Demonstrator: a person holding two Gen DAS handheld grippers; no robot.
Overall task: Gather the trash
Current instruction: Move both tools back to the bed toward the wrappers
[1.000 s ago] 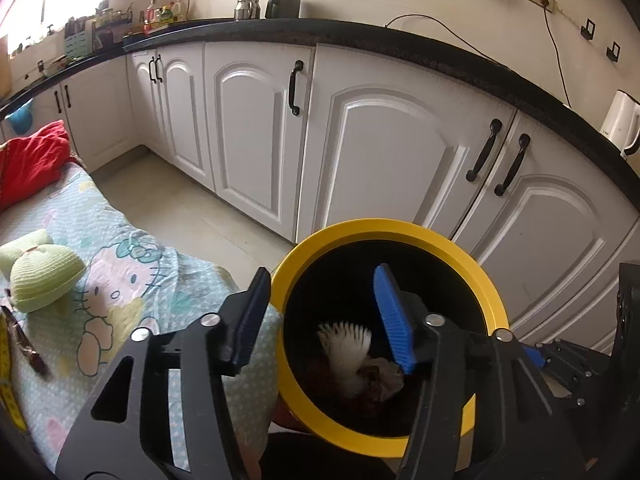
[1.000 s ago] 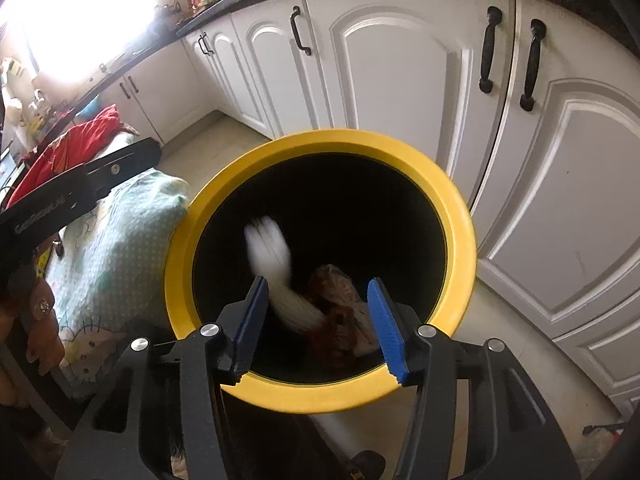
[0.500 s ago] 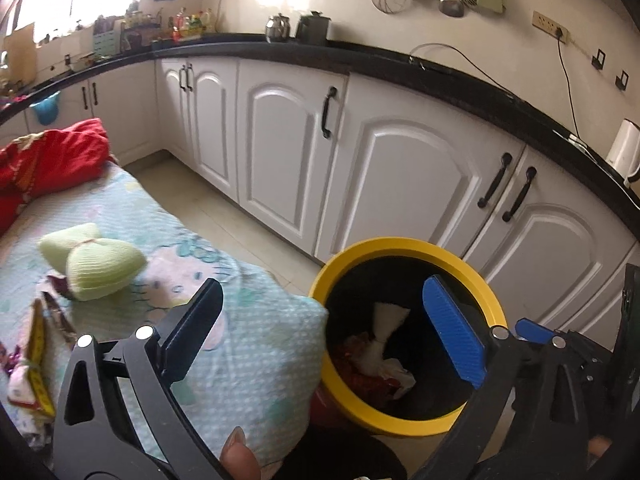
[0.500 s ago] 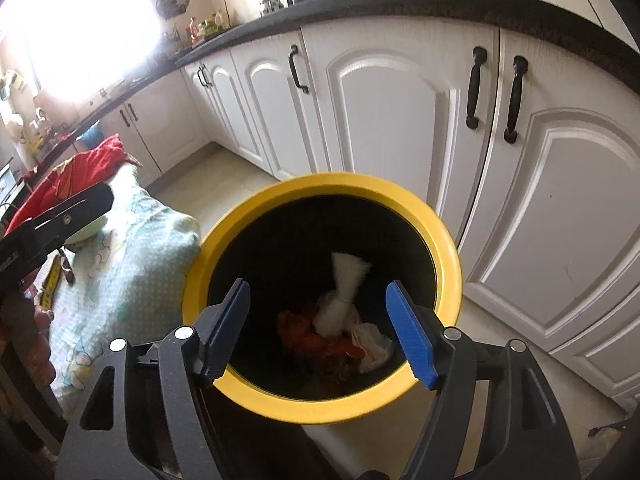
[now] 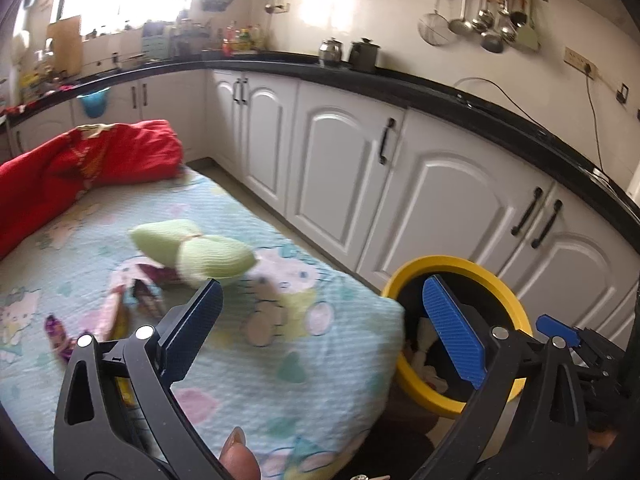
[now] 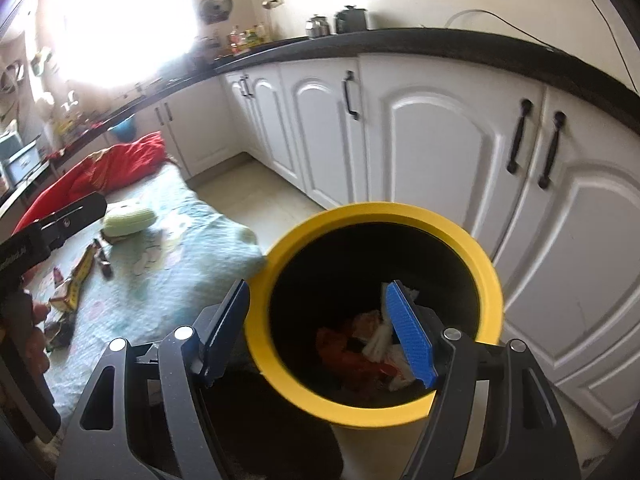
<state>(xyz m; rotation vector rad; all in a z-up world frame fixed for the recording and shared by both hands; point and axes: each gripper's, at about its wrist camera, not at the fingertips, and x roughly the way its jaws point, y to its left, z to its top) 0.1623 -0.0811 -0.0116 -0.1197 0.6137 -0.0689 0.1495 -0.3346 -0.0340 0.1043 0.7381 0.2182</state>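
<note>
Both grippers are hanging empty between bed and bin as the collecting goes on. Wrappers (image 5: 116,316) are lying on the sheet (image 5: 280,360) beside a green pouch (image 5: 200,252), well apart from the yellow bin (image 6: 376,216), where red and white scraps (image 6: 360,352) are already resting. The left gripper (image 5: 320,332) is standing wide open over the sheet; the right gripper (image 6: 320,328) is gaping above the bin rim, nothing between its jaws. The next pick probably calls for lowering the left jaws astride one wrapper, pinching it without bunching the sheet. Compared with a second ago, the left gripper is spread far wider and is facing the bed rather than the bin, and the white scrap seen falling then is now lying in the bin.
</note>
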